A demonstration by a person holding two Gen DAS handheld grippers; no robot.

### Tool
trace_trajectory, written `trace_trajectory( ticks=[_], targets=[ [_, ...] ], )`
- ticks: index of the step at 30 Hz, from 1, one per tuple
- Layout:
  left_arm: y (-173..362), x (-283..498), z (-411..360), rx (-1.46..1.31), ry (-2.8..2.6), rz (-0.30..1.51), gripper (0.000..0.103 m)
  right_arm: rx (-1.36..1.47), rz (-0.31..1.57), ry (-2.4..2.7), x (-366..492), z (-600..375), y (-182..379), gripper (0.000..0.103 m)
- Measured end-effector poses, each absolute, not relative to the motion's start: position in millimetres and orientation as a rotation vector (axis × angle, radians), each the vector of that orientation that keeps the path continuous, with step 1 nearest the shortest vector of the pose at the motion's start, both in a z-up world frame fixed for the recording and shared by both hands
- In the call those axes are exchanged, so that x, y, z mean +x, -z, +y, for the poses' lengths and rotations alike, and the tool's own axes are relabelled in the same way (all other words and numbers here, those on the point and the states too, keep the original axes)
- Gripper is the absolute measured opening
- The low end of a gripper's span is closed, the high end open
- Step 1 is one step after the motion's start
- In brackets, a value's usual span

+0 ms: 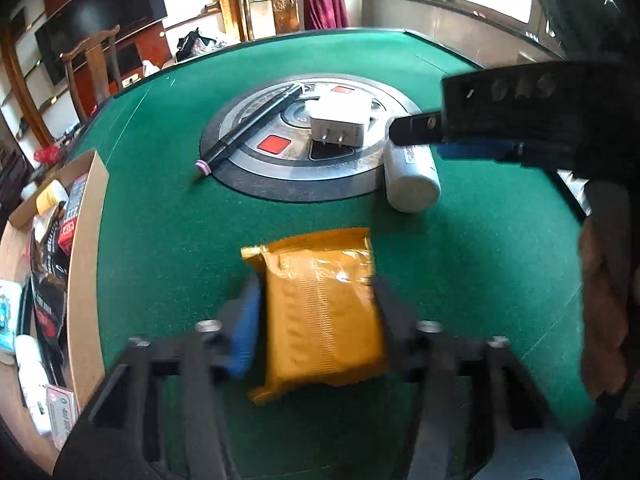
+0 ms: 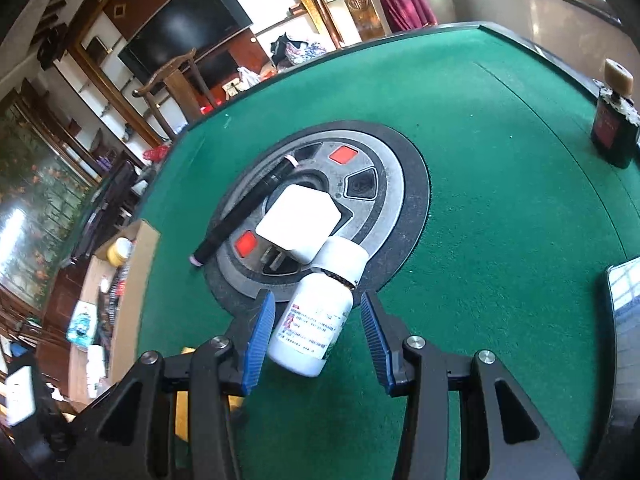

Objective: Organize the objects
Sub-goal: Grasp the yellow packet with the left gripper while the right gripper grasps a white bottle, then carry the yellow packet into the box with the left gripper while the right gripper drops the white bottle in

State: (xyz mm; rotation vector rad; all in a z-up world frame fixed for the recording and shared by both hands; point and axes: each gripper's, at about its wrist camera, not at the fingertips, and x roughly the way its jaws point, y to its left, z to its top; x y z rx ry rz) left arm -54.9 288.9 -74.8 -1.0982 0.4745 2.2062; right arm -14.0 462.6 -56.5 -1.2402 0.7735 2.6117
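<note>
A: From the left wrist, the left gripper (image 1: pixel 316 308) has its blue pads against both sides of a yellow packet (image 1: pixel 320 308) on the green table (image 1: pixel 160 220); the jaws look pinched on it, though the frame is blurred. At nine o'clock a cardboard box (image 1: pixel 86 248) of mixed items sits at the table edge.

B: The right wrist view shows only a sliver of that yellow. Here the right gripper (image 2: pixel 316 336) straddles a white bottle (image 2: pixel 316 320) lying on its side, jaws spread, pads just beside it and not touching.

A: I see that bottle at two o'clock, with the right gripper's finger over it.

B: Its cap rests against a white charger (image 2: pixel 298 220) on the round centre panel (image 2: pixel 384 176), beside a black pen (image 2: pixel 240 216). At two o'clock, a dark bottle (image 2: pixel 614 128) that your view lacks.
</note>
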Motion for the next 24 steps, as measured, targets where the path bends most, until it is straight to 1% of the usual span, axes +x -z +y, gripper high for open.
trace_trajectory(
  ticks=[5, 6, 7, 9, 12, 15, 24],
  targets=[
    [65.1, -58.5, 275.4, -1.050, -2.299, 0.415, 0.045, -1.285, 0.655, -2.629, -24.6, 450.5, 66.5, 0.044],
    [60.4, -57.4, 271.2, -1.023, -2.327, 0.407, 0.045, -1.289, 0.657, -2.637, -24.4, 449.5, 68.2, 0.043],
    [56.9, -57.2, 268.7, -0.994, -2.353, 0.404, 0.045, -1.297, 0.651, -2.638, -24.2, 447.9, 68.4, 0.038],
    [46.8, -53.2, 262.0, -0.918, -2.406, 0.384, 0.045, -1.295, 0.628, -2.645, -21.8, 445.7, 67.2, 0.034],
    [37.0, -41.2, 257.0, -0.818, -2.472, 0.396, 0.045, -1.275, 0.673, -2.664, -15.7, 447.5, 63.2, 0.034],
    [31.7, -38.7, 255.0, -0.770, -2.501, 0.397, 0.045, -1.223, 0.647, -2.686, -9.7, 445.4, 53.9, 0.034],
    [30.1, -34.4, 250.9, -0.743, -2.535, 0.440, 0.045, -1.210, 0.674, -2.725, -6.6, 441.6, 46.4, 0.034]
  ],
)
